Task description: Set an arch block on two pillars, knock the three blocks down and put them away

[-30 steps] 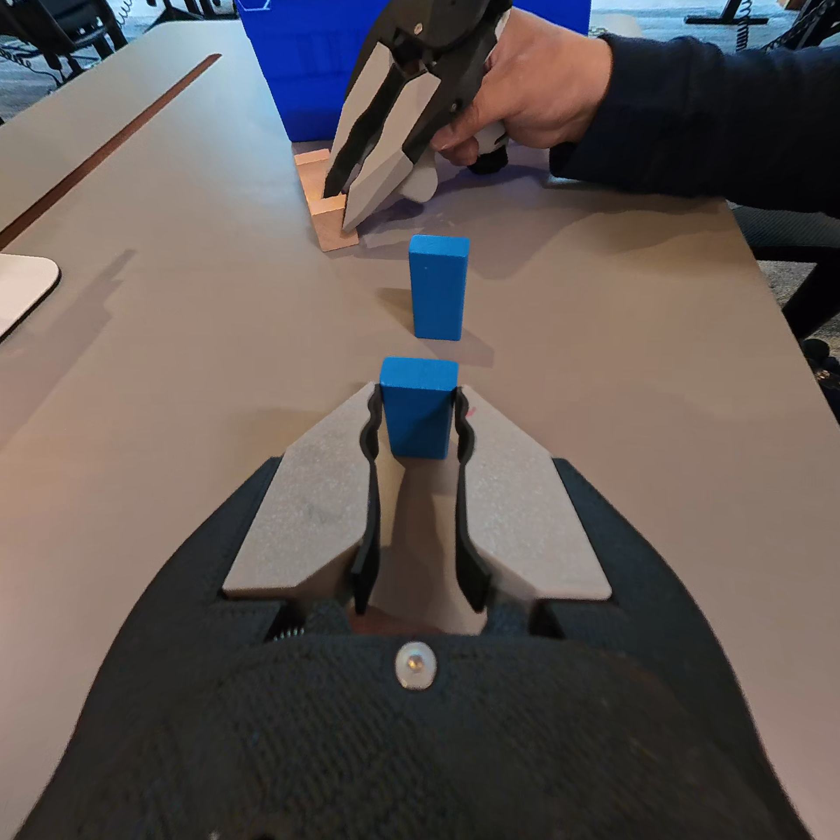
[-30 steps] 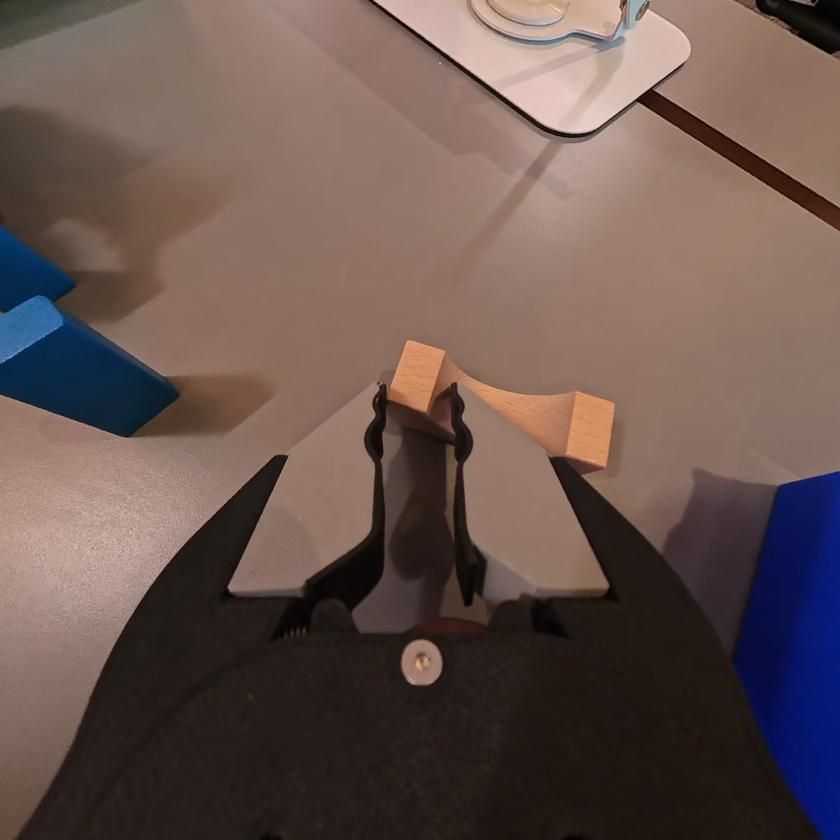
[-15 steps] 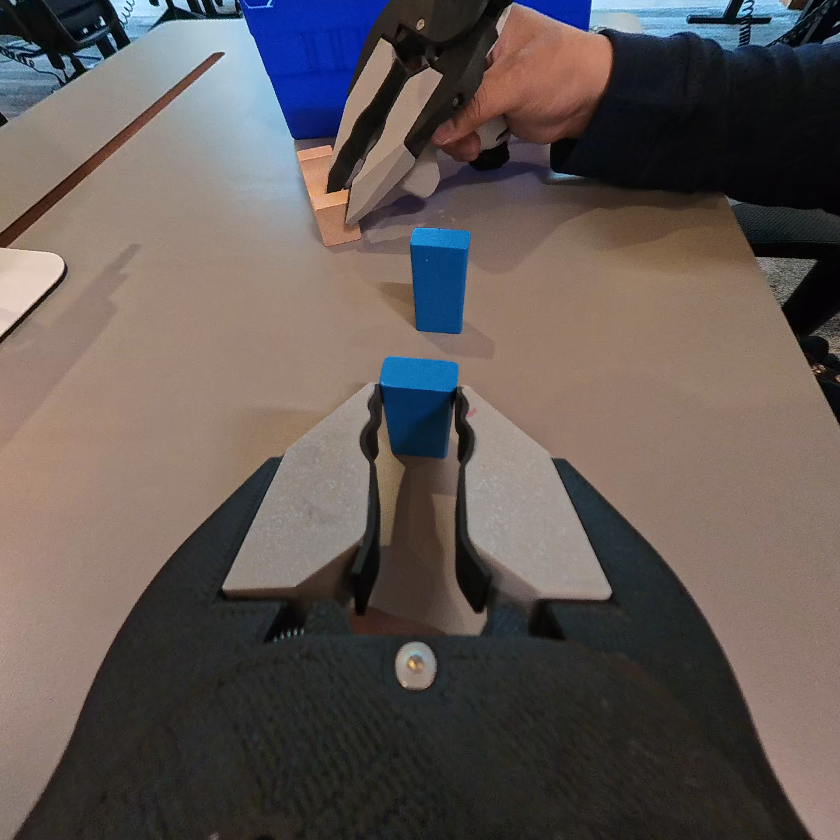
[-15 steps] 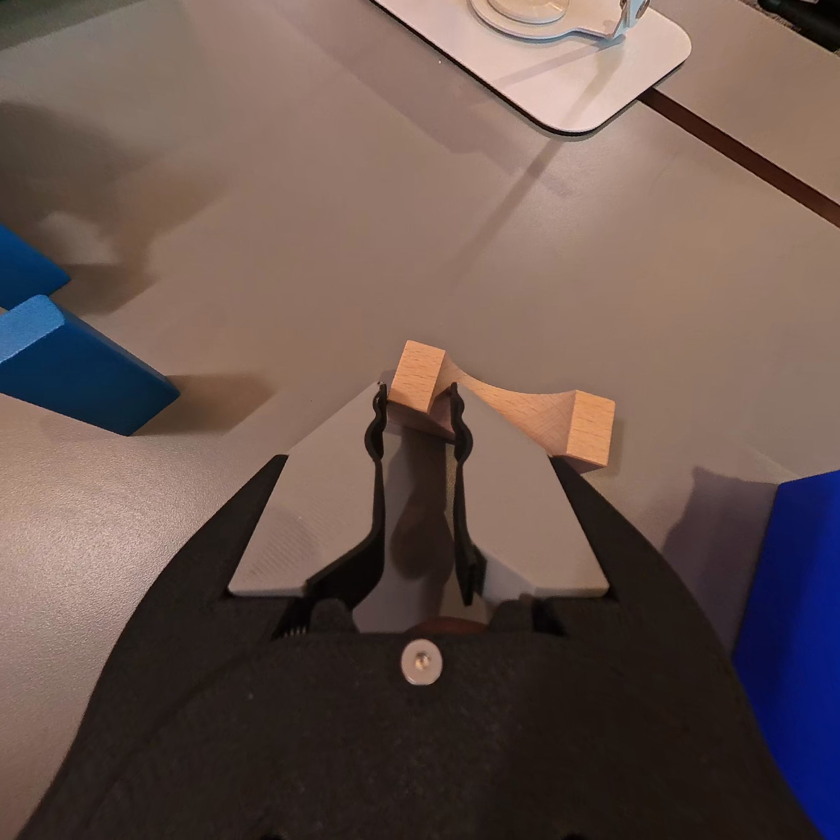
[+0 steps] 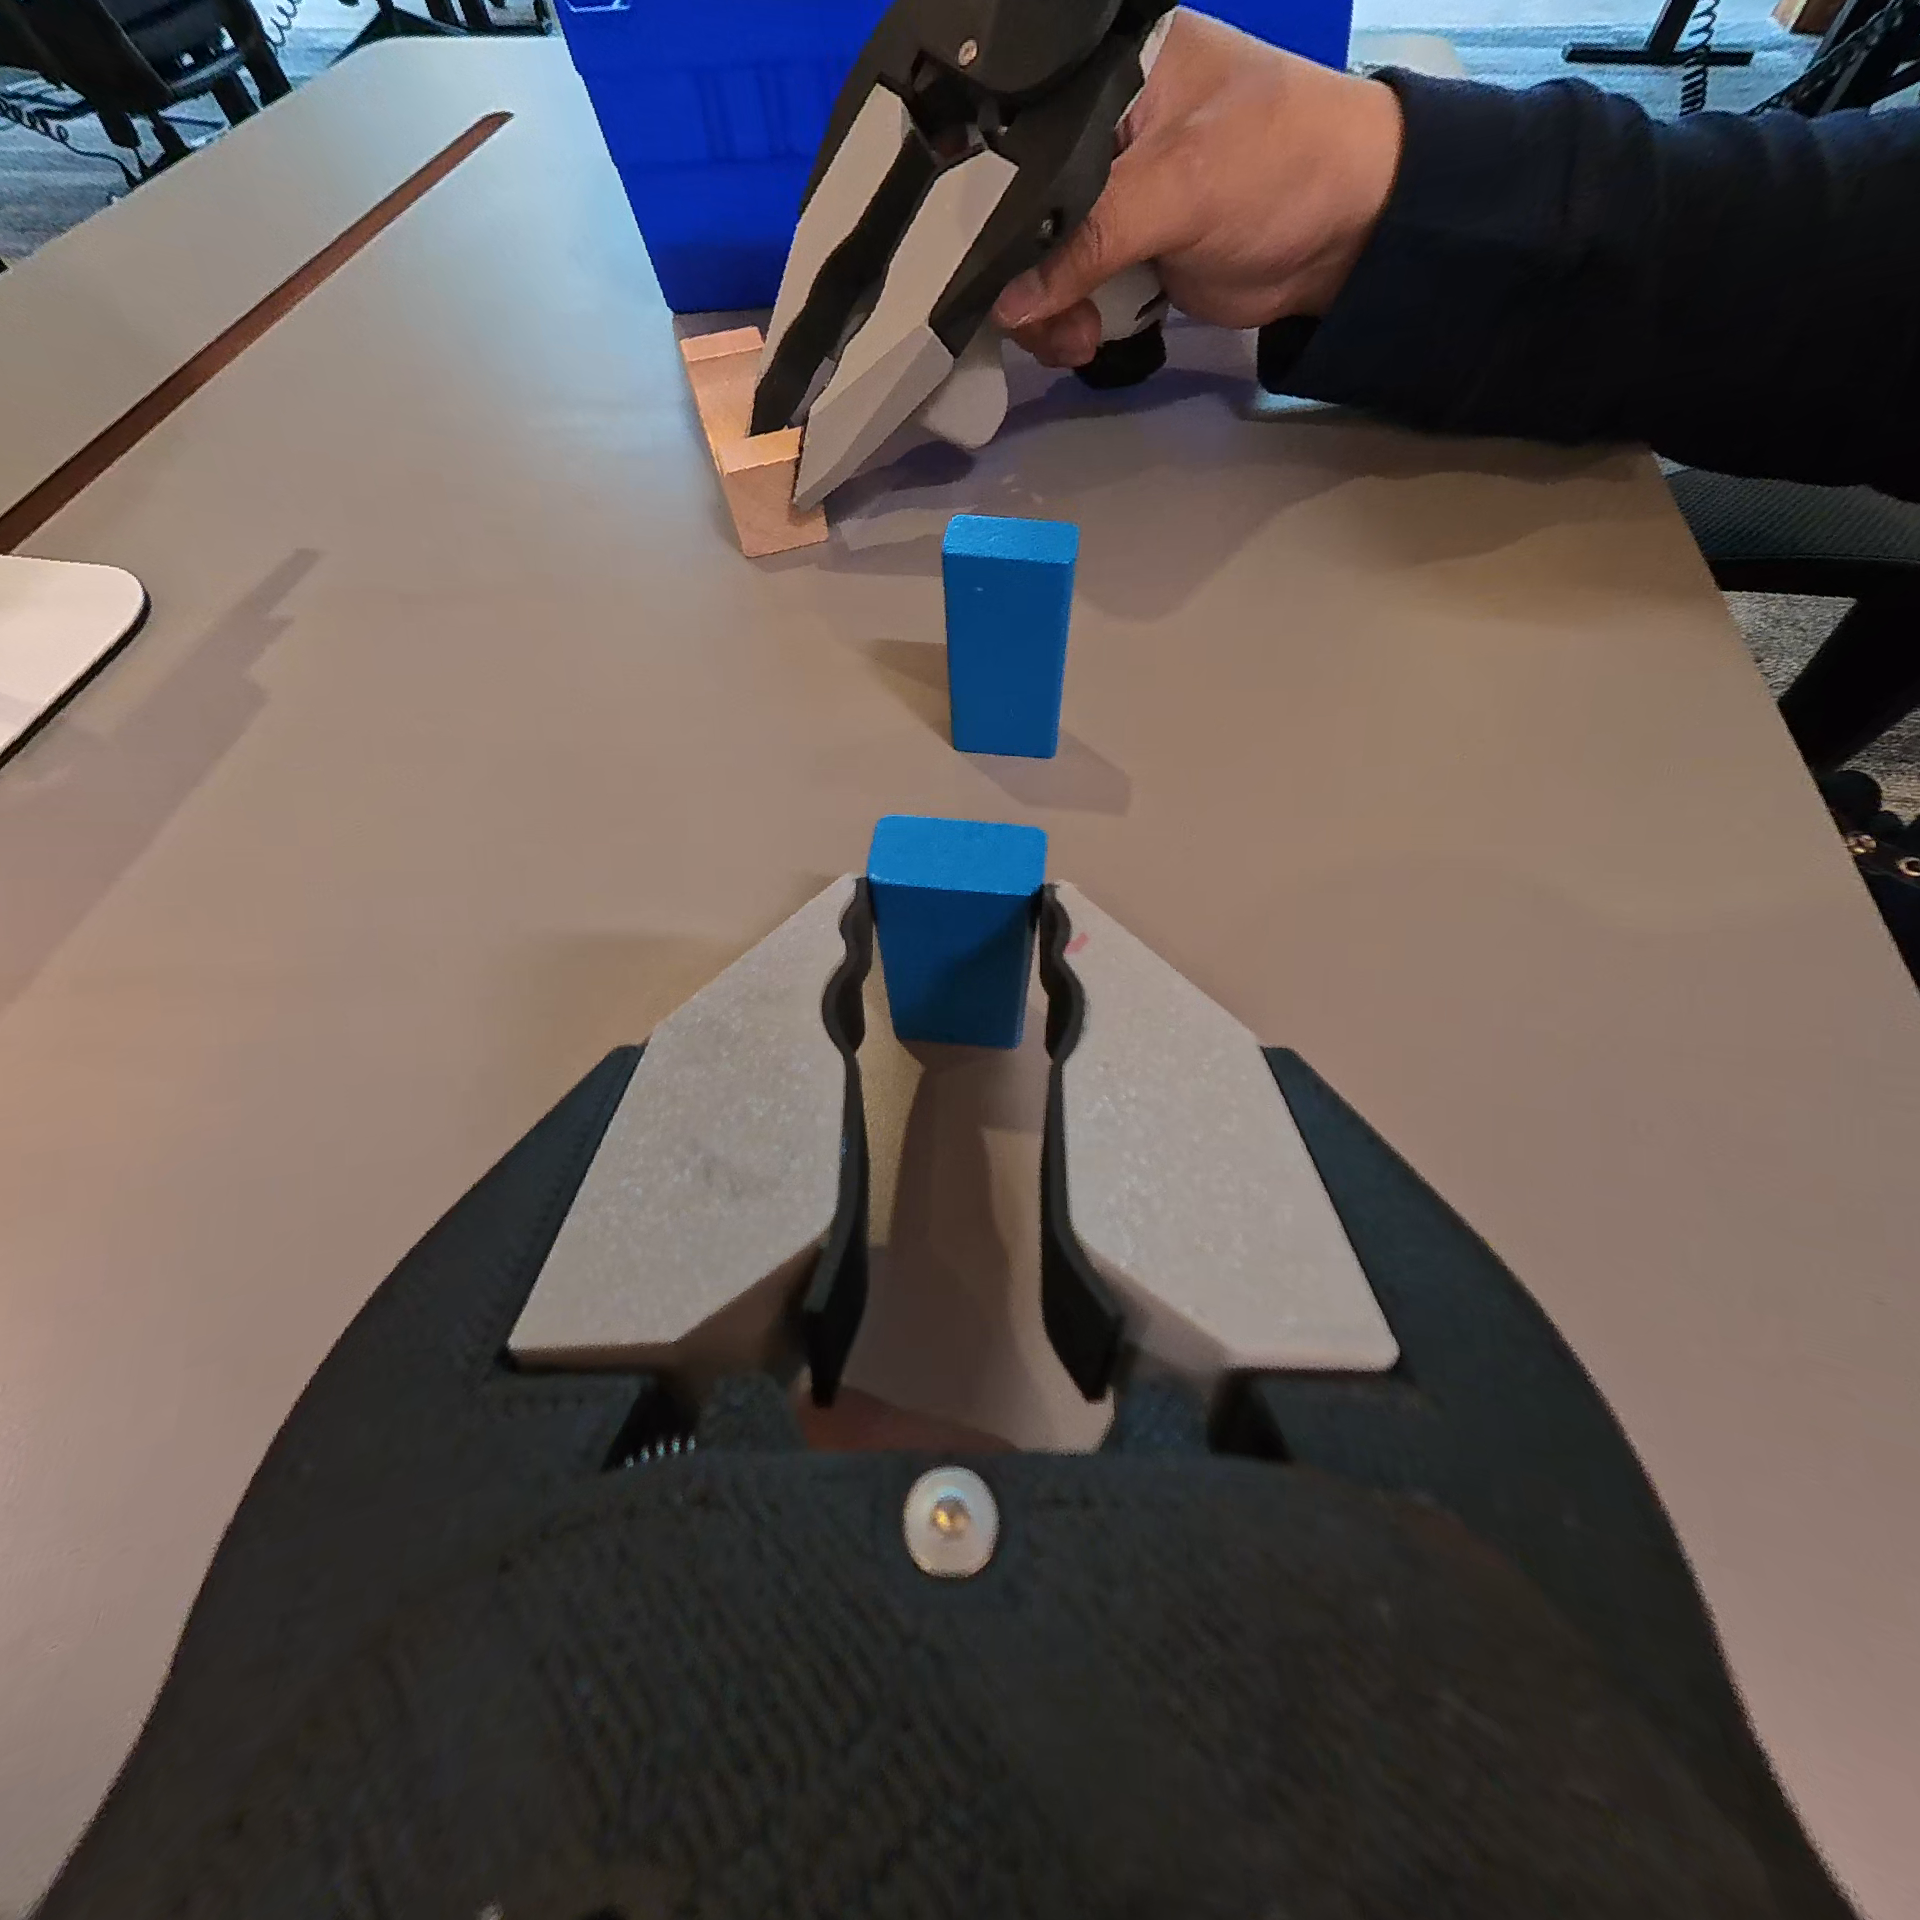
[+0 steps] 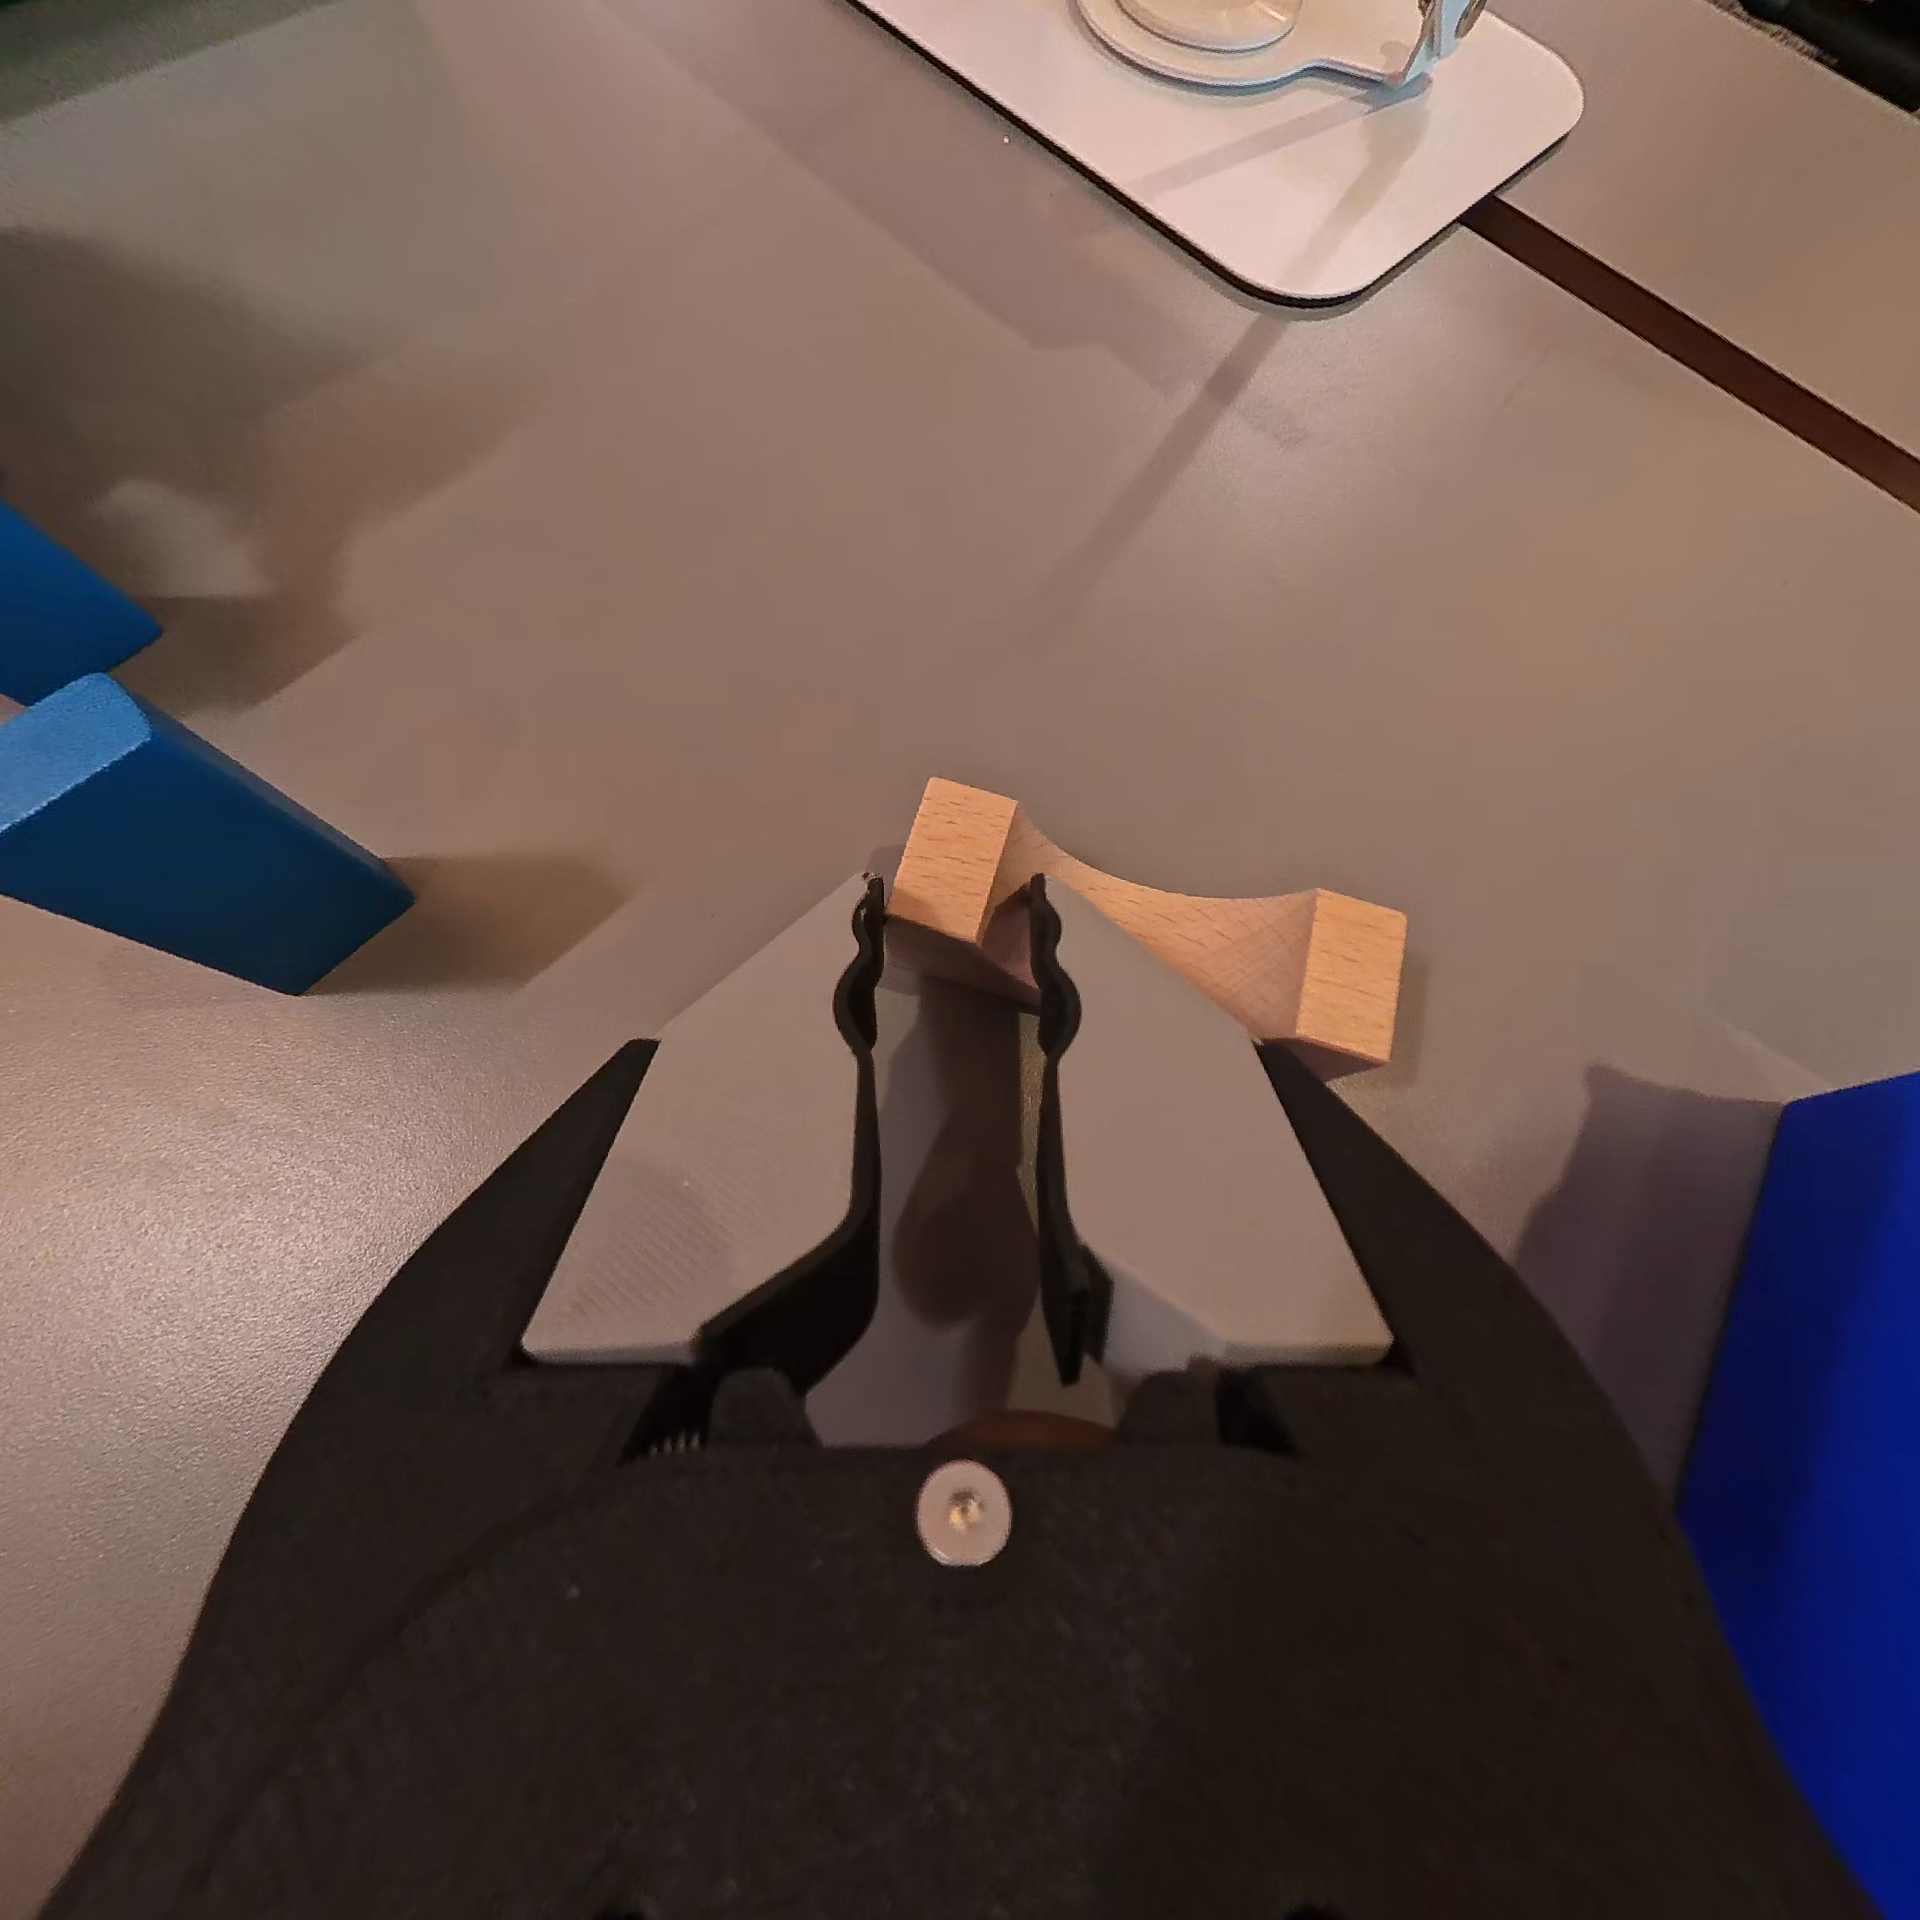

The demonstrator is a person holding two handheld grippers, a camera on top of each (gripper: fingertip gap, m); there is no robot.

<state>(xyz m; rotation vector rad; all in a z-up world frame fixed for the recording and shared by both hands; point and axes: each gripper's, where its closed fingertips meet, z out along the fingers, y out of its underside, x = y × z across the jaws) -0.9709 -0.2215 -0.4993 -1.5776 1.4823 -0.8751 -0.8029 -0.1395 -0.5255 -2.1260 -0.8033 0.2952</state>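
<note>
We see two handheld grippers working on a grey table (image 5: 416, 727). Our left gripper (image 5: 956, 935) has its fingers closed narrowly on an upright blue rectangular wooden block (image 5: 956, 935), pads pressing both sides. A second upright blue block (image 5: 1006, 634) stands just beyond it. Farther off, beside a blue plastic bin (image 5: 717, 156), our right gripper (image 6: 956, 925), held by a hand (image 5: 1226, 197), grips one leg of a pale natural-wood arch block (image 6: 1143, 914) lying on the table, fingers narrow around it.
</note>
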